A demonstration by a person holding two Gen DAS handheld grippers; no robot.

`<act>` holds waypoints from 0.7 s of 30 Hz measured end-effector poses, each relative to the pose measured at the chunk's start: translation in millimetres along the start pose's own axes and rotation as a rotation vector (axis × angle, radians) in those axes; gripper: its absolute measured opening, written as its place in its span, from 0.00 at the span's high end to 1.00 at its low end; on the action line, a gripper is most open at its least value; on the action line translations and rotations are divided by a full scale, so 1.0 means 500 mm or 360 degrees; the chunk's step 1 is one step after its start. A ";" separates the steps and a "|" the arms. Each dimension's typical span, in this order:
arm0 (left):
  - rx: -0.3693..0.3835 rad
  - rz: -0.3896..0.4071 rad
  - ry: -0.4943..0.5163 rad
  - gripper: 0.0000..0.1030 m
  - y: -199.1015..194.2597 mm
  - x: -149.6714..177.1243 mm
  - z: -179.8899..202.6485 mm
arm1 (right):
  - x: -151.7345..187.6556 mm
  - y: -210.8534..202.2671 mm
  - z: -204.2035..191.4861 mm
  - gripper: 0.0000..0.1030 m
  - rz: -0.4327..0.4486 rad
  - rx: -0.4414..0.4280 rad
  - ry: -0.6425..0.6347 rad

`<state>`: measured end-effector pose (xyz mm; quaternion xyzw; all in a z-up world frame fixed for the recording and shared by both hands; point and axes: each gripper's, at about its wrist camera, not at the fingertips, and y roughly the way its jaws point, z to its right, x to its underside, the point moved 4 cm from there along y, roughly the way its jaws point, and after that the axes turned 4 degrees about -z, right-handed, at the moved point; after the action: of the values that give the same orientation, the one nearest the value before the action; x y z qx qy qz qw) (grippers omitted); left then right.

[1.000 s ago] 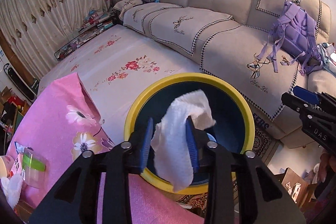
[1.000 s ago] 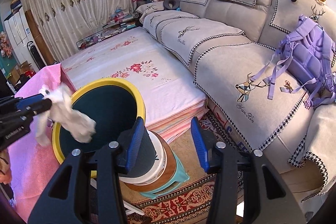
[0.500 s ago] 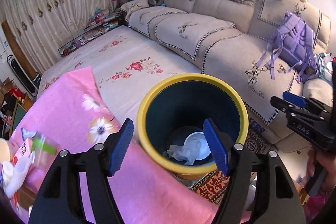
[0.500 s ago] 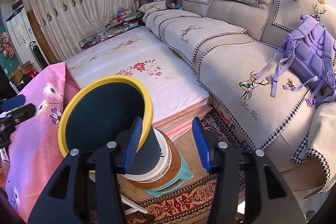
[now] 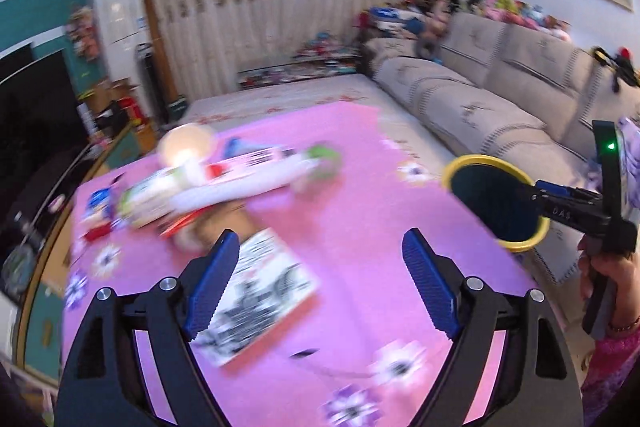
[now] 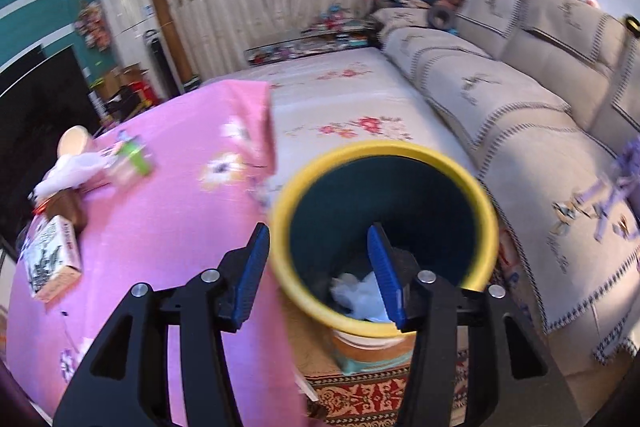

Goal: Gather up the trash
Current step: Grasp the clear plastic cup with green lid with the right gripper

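Note:
My left gripper (image 5: 320, 239) hovers over the pink flowered tablecloth (image 5: 360, 195); its jaws are opening wide and nothing is between them. Under it lies a printed box (image 5: 260, 303). Beyond that is a blurred heap of wrappers (image 5: 224, 183) and a paper cup (image 5: 188, 147). The yellow-rimmed bin (image 5: 472, 161) stands off the table's right edge. My right gripper (image 6: 318, 231) is open and empty above the near rim of the bin (image 6: 384, 151). A white tissue (image 6: 360, 293) lies at the bin's bottom. The box (image 6: 48, 259) and the cup (image 6: 72, 141) also show in the right wrist view.
A beige sofa (image 6: 520, 87) runs along the right, with a flowered mattress (image 6: 340, 95) in front of it. A dark TV (image 5: 36, 107) stands at the left. The bin rests on a stool over a patterned rug (image 6: 360, 395). A person's hand (image 5: 608, 267) holds the right gripper.
My left gripper let the white tissue drop into the bin, opened wide and swung left over the table. My right gripper swung left, so the bin now lies under it.

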<state>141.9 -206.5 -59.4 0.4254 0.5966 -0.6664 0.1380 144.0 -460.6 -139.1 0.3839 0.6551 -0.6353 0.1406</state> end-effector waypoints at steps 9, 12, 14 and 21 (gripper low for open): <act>-0.0098 0.0008 -0.0232 0.19 -0.042 0.069 -0.165 | -0.071 0.051 -0.294 0.46 0.0001 -0.0311 -0.0347; -0.0088 0.0011 -0.0241 0.19 -0.040 0.077 -0.176 | -0.085 0.079 -0.363 0.38 0.0015 -0.0361 -0.0462; -0.0079 0.0009 -0.0247 0.19 -0.038 0.083 -0.183 | -0.100 0.105 -0.390 0.33 0.0014 -0.0367 -0.0529; -0.0073 -0.0021 -0.0278 0.19 -0.021 0.092 -0.188 | -0.121 0.204 -0.430 0.19 -0.0154 -0.0373 -0.0747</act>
<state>144.9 -103.0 -79.3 0.3584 0.6003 -0.6880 0.1948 319.1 -288.5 -139.5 0.1753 0.6914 -0.6327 0.3017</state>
